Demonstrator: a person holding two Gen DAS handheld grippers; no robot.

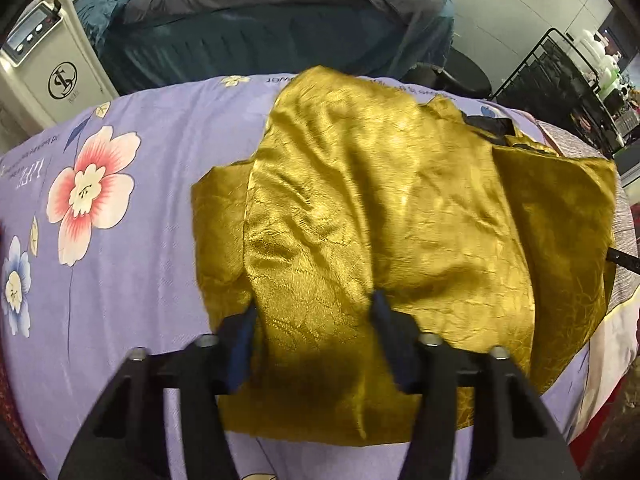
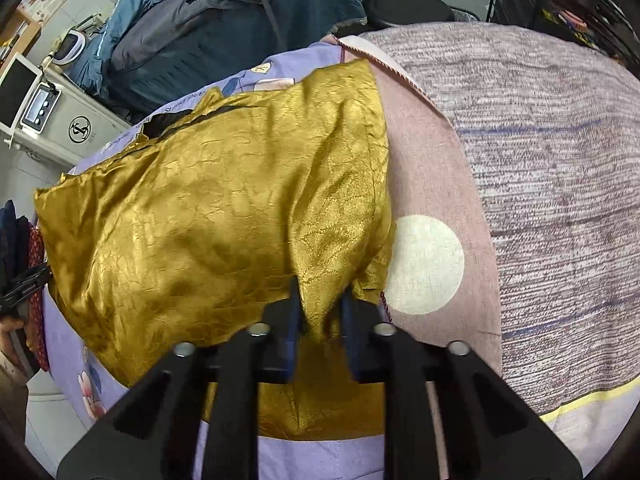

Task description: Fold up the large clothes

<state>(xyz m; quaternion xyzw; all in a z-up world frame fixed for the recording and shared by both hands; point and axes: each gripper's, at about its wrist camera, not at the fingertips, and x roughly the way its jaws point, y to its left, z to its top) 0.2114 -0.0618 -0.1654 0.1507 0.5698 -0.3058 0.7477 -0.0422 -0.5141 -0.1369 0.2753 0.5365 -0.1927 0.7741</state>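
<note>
A shiny gold satin garment (image 1: 380, 200) lies partly folded on a lilac flowered bedsheet (image 1: 132, 288), with a black collar piece (image 1: 492, 126) at its far end. My left gripper (image 1: 314, 308) points down at the near edge; its fingers stand apart astride a hump of the gold cloth without pinching it. In the right wrist view the garment (image 2: 200, 220) fills the left half. There my right gripper (image 2: 320, 312) is shut on a bunched fold of the garment's near right edge, and the cloth rises between the blue pads (image 2: 294, 308).
A grey woven blanket (image 2: 540, 180) with a pink border covers the bed's right side. Beyond the bed are dark blue bedding (image 1: 260, 28), a white machine (image 1: 52, 64) at the left, a black stool (image 1: 460, 68) and a black wire rack (image 1: 560, 80).
</note>
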